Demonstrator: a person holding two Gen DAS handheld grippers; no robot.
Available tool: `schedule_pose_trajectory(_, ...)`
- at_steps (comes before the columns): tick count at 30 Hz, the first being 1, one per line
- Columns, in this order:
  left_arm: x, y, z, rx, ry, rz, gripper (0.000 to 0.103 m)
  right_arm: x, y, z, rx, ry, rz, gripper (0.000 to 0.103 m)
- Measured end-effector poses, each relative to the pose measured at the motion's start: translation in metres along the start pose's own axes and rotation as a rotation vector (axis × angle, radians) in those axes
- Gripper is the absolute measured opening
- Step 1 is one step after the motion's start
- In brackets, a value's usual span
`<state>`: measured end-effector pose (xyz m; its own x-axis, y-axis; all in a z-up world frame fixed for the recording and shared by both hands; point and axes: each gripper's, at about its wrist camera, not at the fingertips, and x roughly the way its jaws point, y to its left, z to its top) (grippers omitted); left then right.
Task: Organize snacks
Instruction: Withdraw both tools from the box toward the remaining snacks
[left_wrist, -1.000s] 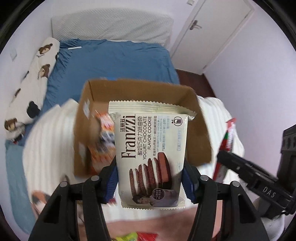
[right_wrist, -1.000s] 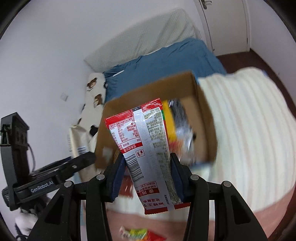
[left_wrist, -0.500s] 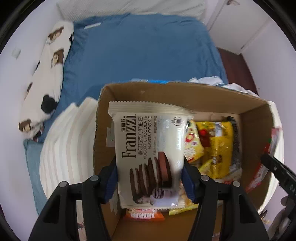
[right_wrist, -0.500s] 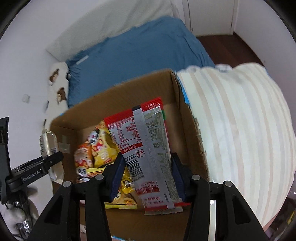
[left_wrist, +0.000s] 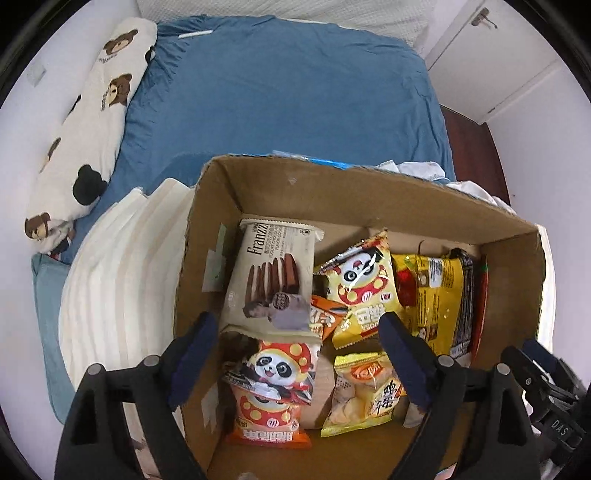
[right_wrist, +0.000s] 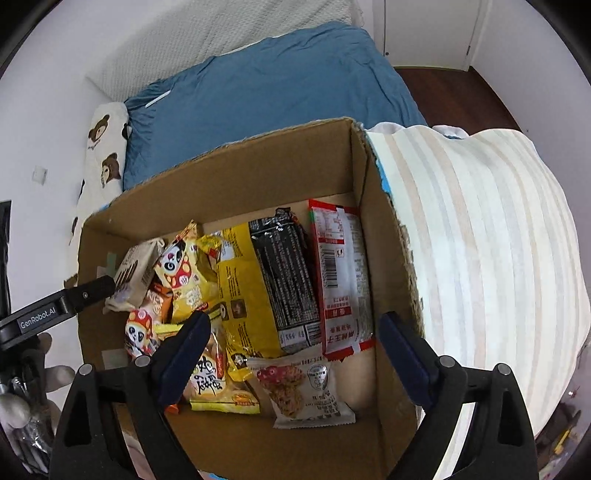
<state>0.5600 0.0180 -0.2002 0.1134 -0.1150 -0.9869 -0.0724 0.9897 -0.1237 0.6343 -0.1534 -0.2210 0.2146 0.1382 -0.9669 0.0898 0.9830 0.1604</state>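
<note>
I see a bedroom with white walls (left_wrist: 535, 155): a bed under a blue sheet (left_wrist: 288, 96), a bear-print pillow (left_wrist: 92, 122) along its left side, a pale quilted headboard (right_wrist: 229, 40), a striped cream blanket (right_wrist: 480, 236), dark wood floor (right_wrist: 450, 88) and a white door (left_wrist: 476, 40).

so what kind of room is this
Most likely a bedroom: a bed with a blue sheet, a bear-print pillow along the wall, and a door beyond. The cardboard box of snacks sits on a striped blanket.
</note>
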Motion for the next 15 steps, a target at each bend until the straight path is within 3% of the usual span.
schedule_pose_trajectory(5,-0.013,-0.012,-0.016,0.040,-0.038,-0.021,0.089,-0.006,0.010,-0.010,-0.042,-0.008,-0.021,0.096)
schedule_pose_trajectory(15,-0.052,-0.022,-0.064,0.093,-0.186,0.012,0.089,-0.029,0.028,-0.044,-0.137,-0.071,-0.059,0.096)
